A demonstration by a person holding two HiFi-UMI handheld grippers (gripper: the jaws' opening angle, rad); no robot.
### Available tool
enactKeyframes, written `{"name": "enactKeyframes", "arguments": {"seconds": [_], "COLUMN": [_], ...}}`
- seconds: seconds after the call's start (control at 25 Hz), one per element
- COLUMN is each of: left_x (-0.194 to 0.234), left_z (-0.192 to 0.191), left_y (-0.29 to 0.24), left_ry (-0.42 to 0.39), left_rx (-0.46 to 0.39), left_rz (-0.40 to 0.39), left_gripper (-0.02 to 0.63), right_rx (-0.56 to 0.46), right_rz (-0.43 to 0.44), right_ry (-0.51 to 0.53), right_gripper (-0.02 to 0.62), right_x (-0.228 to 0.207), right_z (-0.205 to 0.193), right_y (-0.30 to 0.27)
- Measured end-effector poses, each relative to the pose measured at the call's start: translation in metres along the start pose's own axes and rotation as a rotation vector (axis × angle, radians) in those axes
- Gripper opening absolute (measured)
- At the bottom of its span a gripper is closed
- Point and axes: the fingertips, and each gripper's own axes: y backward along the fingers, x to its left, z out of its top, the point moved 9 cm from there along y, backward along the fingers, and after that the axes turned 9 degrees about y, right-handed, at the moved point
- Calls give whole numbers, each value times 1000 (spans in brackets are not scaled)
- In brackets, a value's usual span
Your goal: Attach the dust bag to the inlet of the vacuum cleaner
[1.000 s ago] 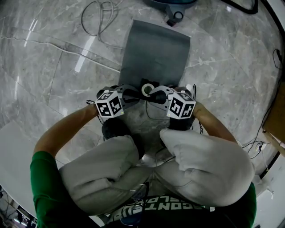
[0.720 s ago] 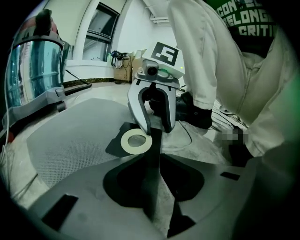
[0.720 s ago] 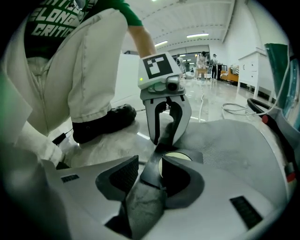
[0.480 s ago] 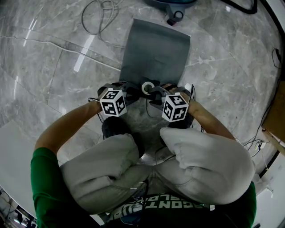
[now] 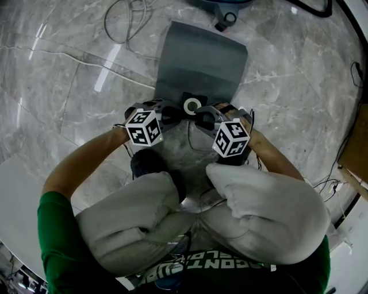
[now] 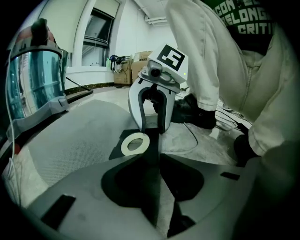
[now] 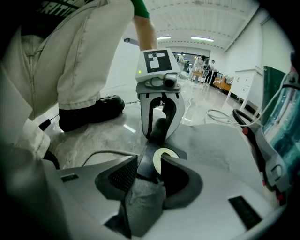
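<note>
The job is at its start. The dust bag lies flat on the floor, well apart from the vacuum cleaner. It is not on the inlet yet. The person is getting a hold on the dark collar around the white ring.

The left hand-held gripper looks pinched tight on one side of the collar. The right hand-held gripper has just been opening. Its jaws now stand wide apart. A bit of bag cloth and collar sits between them, but the pads do not squeeze it.

I think the right one must grab the collar again. Then both can lift the bag, carry it over and push the ring onto the inlet.

The bag is flat, so it looks empty. The vacuum's clear blue tank shows nothing inside that I can make out.
</note>
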Motion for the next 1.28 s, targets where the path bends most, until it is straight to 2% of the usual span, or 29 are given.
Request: {"name": "enactKeyframes", "arguments": {"seconds": [0.36,0.56,0.76,1.08,1.28], "left_x": [38,58,73,92,101], "left_z": [32,46,55,70,72], "left_y": [19,31,36,39,38], "left_ry": [28,79,126,151,168], "left_rx": [-100,-157,-180,-194,-201], "left_rz": [122,127,105,104,103], "left_gripper": [97,95,84,55,48], "right_rx": [-83,-135,-157,-190,-238], "right_rz": [-177,-237,-264,-272,-261], "right_ry": [-179,-268,-319,-376,-435], "right_gripper": [156,155,140,48,35], "right_x": [-48,-67,-78,-85,-93], "right_z": [-16,-25,-31,-41,-49], "right_y": [35,50,55,52,54]}}
